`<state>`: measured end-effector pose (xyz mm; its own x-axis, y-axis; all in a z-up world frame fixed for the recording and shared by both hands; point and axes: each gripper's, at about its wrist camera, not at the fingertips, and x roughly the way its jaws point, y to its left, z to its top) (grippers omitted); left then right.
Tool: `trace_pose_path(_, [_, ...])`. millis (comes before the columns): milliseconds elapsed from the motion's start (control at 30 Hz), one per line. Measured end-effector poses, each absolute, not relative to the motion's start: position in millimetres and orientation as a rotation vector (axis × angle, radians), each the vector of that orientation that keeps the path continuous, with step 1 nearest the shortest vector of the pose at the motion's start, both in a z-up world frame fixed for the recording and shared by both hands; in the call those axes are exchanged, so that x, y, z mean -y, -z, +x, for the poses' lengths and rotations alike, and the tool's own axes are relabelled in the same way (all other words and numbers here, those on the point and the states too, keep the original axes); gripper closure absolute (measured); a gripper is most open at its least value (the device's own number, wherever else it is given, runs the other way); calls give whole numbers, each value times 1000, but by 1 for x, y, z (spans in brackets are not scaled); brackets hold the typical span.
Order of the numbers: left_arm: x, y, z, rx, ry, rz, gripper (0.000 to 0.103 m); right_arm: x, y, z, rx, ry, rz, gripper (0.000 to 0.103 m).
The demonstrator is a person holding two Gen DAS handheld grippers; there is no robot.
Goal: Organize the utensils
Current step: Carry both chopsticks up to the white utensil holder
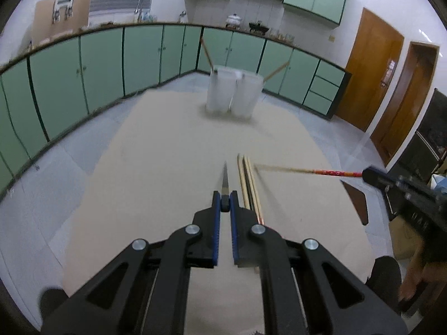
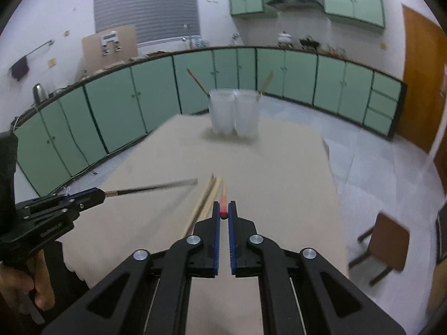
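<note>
Two translucent containers [image 1: 233,92] stand at the table's [image 1: 167,145] far end, each already holding a stick, presumably for sorting. Loose chopsticks [image 1: 247,178] lie near me. My left gripper [image 1: 225,203] clamps a dark chopstick [image 1: 225,177]; my right gripper [image 2: 223,213] pinches a red-handled one [image 2: 223,201]. Only the right view shows the chair [image 2: 387,240].

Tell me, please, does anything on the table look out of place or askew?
Nothing looks spilled or damaged. A few loose chopsticks lie on the table rather than in the two translucent holders, where one stick leans left and another right.
</note>
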<state>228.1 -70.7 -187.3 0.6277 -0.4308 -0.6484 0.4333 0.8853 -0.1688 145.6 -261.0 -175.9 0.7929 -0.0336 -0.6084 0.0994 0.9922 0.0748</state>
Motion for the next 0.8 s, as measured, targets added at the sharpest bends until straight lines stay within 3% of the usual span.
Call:
trace_pose_path(300, [81, 130, 266, -726, 568, 59, 97, 281, 116, 214, -738, -22, 45, 97])
trace_pose_path(800, [99, 101, 331, -826, 638, 90, 97, 299, 81, 279, -874, -83, 47, 98])
